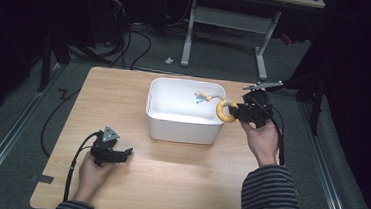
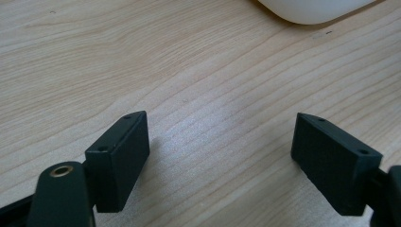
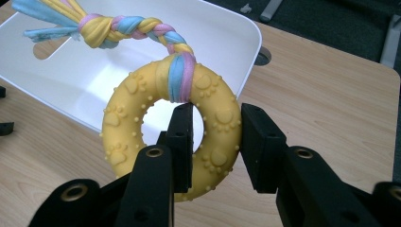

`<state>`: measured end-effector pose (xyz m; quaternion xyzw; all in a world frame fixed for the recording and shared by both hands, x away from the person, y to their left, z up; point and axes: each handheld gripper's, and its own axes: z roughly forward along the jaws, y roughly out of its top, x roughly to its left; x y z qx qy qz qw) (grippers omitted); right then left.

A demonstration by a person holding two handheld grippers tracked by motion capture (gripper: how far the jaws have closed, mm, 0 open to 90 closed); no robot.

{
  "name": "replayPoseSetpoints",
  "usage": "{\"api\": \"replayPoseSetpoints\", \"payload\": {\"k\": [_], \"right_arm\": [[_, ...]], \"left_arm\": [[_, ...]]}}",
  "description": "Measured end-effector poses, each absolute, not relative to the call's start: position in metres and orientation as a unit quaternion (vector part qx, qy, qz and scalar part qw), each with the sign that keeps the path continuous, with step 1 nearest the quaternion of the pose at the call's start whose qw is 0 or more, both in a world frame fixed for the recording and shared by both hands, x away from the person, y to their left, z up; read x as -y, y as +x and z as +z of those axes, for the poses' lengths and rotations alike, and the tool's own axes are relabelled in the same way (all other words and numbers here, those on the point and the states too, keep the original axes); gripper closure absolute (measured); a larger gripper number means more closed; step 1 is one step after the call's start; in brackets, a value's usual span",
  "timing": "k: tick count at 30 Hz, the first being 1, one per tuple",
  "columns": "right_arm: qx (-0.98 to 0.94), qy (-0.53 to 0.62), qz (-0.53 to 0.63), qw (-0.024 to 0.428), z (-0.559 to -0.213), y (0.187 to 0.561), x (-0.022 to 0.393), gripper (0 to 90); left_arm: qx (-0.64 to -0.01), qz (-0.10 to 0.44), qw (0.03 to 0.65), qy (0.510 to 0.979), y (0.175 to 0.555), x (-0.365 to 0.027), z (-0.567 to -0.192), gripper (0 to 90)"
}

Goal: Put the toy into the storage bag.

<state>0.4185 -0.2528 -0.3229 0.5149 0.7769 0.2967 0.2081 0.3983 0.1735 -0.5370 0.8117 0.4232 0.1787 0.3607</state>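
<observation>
A yellow rubber ring toy [image 3: 142, 113] with paw prints and a braided pastel rope [image 3: 118, 26] hangs over the right rim of a white bin [image 1: 181, 127]. My right gripper [image 3: 215, 142] is shut on the ring's side, one jaw through its hole, the other outside. From above, the ring toy [image 1: 224, 110] sits at the bin's right wall with the rope [image 1: 205, 97] trailing inside, and the right gripper [image 1: 238, 111] is held by a hand beside it. My left gripper [image 2: 220, 156] rests low over bare wood, jaws wide apart, seen from above at the left gripper [image 1: 124, 153].
The wooden table [image 1: 168, 173] stretches in front of the bin. A corner of the bin [image 2: 314, 9] lies ahead of the left gripper. Cables trail from both grippers. Behind the table is a dark floor with a desk frame [image 1: 230, 23].
</observation>
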Motion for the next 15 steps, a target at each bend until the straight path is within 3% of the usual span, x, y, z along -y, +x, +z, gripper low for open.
{"api": "replayPoseSetpoints", "payload": {"k": [15], "right_arm": [[-0.781,0.512,0.293,0.205,-0.328,0.438,0.233,67.3]], "left_arm": [[-0.423,0.178,0.361,0.812,0.398,-0.174,-0.537,20.5]]}}
